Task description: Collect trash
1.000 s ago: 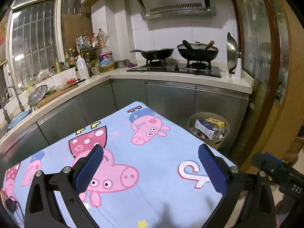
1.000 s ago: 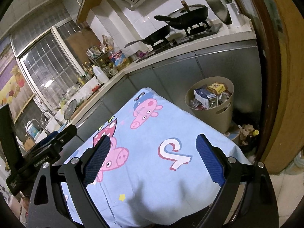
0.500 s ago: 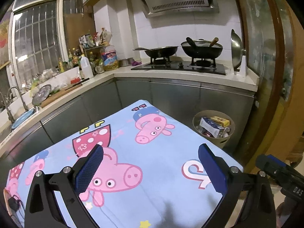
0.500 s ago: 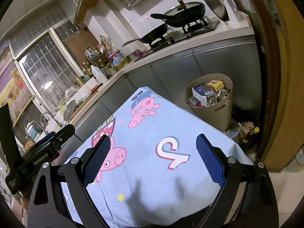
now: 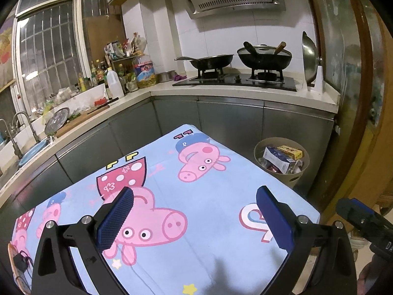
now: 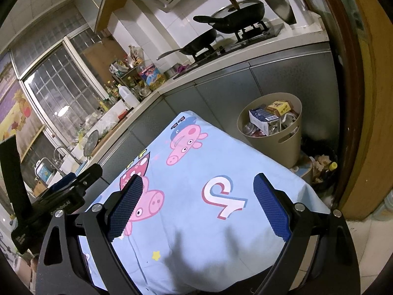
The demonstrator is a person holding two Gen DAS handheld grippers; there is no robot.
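A beige trash bin point(image 5: 282, 174) point(image 6: 287, 145) stands on the floor beyond the table's far right corner, filled with cartons and wrappers. A table covered by a light-blue cartoon pig cloth point(image 5: 191, 196) point(image 6: 196, 184) lies under both grippers. My left gripper point(image 5: 195, 217) hovers open above the cloth, nothing between its blue pads. My right gripper point(image 6: 199, 206) is open too, over the cloth's right part, empty. The right gripper's body point(image 5: 363, 221) shows at the lower right of the left wrist view; the left gripper's body point(image 6: 49, 201) shows at the left of the right wrist view.
Grey cabinets with a countertop point(image 5: 221, 91) wrap round the table. A stove with two black pans point(image 5: 262, 59) sits at the back, a sink point(image 5: 32, 147) at the left. A brown door frame point(image 5: 363, 123) rises on the right. A dark bag of rubbish point(image 6: 321, 167) lies beside the bin.
Both grippers stay open and empty. The left wrist view has risen and tilted up slightly, so the bin sits lower and smaller; the right wrist view has edged nearer the bin.
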